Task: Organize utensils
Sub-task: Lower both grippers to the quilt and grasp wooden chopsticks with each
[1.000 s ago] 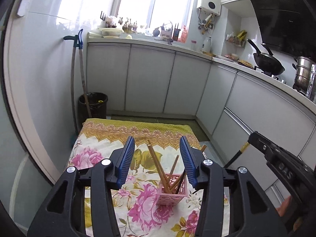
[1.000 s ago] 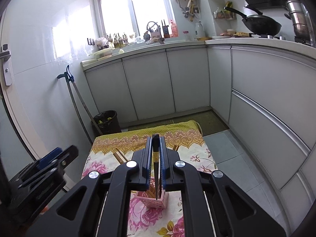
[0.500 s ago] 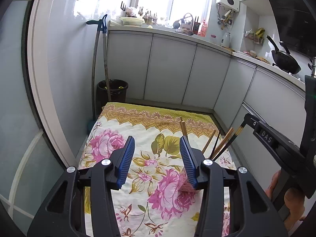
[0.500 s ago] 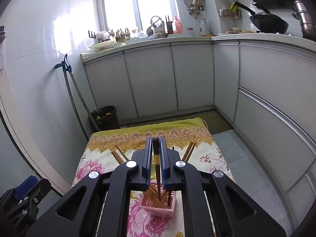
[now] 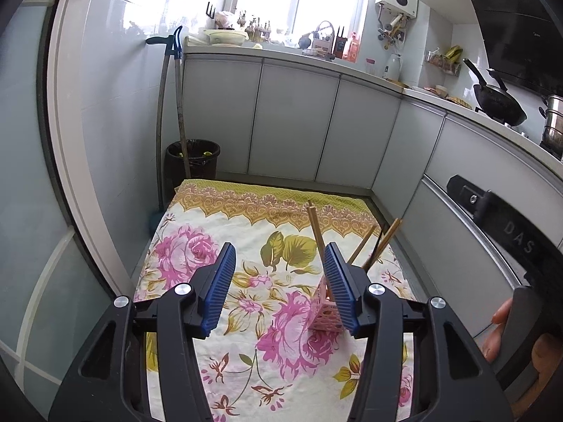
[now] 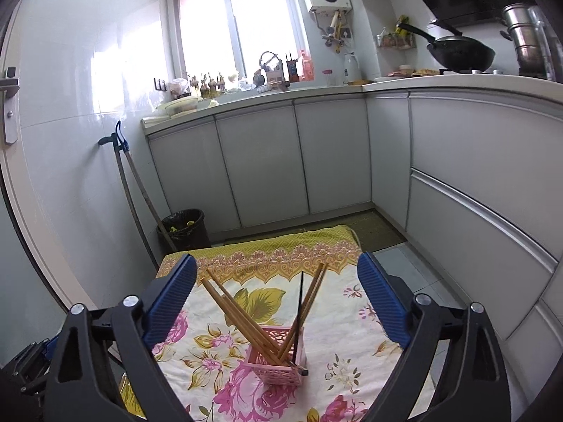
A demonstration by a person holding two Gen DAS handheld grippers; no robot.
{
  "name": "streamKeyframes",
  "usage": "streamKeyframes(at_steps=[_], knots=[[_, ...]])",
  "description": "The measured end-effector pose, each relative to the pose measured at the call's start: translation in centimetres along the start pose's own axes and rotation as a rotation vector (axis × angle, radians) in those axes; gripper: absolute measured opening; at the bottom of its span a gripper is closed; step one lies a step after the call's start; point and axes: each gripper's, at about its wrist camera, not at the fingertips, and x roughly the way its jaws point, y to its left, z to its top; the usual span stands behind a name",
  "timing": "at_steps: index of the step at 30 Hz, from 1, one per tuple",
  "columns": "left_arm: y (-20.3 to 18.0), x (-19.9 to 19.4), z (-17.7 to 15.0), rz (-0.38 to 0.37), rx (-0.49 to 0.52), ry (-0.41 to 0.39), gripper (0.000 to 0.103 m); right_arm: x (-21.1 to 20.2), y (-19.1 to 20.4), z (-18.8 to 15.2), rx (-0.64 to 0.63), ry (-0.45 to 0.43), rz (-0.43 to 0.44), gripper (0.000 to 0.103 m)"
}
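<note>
My right gripper (image 6: 276, 302) jaws have just sprung wide, dropping the dark chopstick (image 6: 299, 313) into the pink basket (image 6: 281, 362); left gripper (image 5: 278, 288) jaws stand spread, empty.

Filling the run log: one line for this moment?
right gripper: just opened, empty | black chopstick: in pink basket | left gripper: open, empty

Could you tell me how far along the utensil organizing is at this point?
Done: the chopsticks, one dark, stand in the pink basket. In hand: nothing; the right gripper jaws have just been opening and stand empty. Left: no loose utensils show on the floral cloth.
</note>
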Motion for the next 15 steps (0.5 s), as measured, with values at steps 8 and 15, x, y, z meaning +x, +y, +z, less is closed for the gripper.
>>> streamKeyframes(at_steps=[8,15], knots=[[-2.2,-0.3,-2.8,-0.036,0.054,0.062,0.073,-3.1,-3.7,-2.9,0.004,0.092,-0.106,0.096],[-5.0,0.5,-5.8,-0.082,0.144,0.153,0.096,-4.9,-9.0,-8.6,0.084,0.238,-0.18,0.096]])
